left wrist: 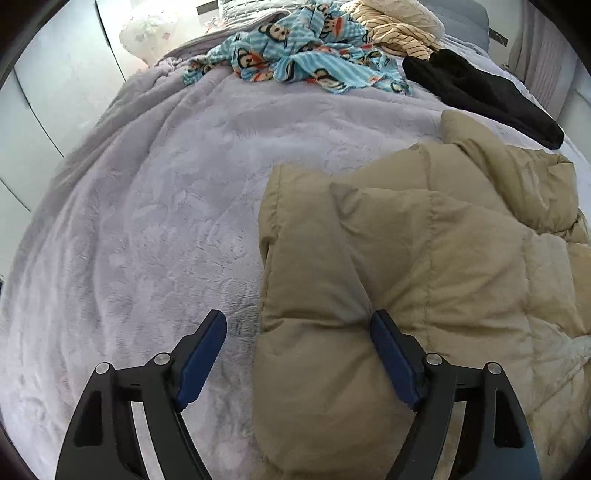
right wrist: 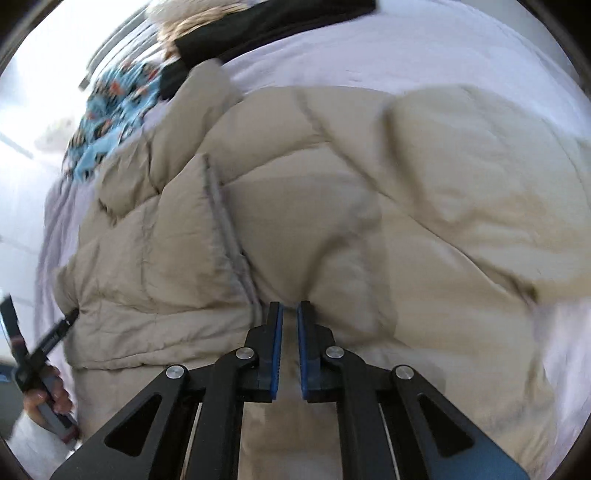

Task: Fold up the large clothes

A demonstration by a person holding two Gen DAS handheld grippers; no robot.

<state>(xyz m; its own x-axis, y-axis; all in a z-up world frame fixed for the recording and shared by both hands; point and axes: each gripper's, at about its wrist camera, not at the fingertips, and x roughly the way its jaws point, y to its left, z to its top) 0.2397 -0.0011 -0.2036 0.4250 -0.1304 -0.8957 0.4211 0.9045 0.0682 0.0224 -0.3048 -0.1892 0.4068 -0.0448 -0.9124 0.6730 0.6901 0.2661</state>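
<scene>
right gripper (right wrist: 290, 314) has its blue pads nearly together, pinching a fold of the tan puffer jacket (right wrist: 332, 192) spread over the lavender bed (right wrist: 369, 48). at the left edge a hand (right wrist: 48, 400) holds the left gripper (right wrist: 44, 343) against the jacket's side. blue patterned cloth (right wrist: 107, 110) and a black garment (right wrist: 258, 26) lie further back.

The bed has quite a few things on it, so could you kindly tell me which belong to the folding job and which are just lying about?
In the job:
beige jacket
left tool
right tool

Lying about:
blue monkey-print cloth
black garment
striped yellow garment
</scene>
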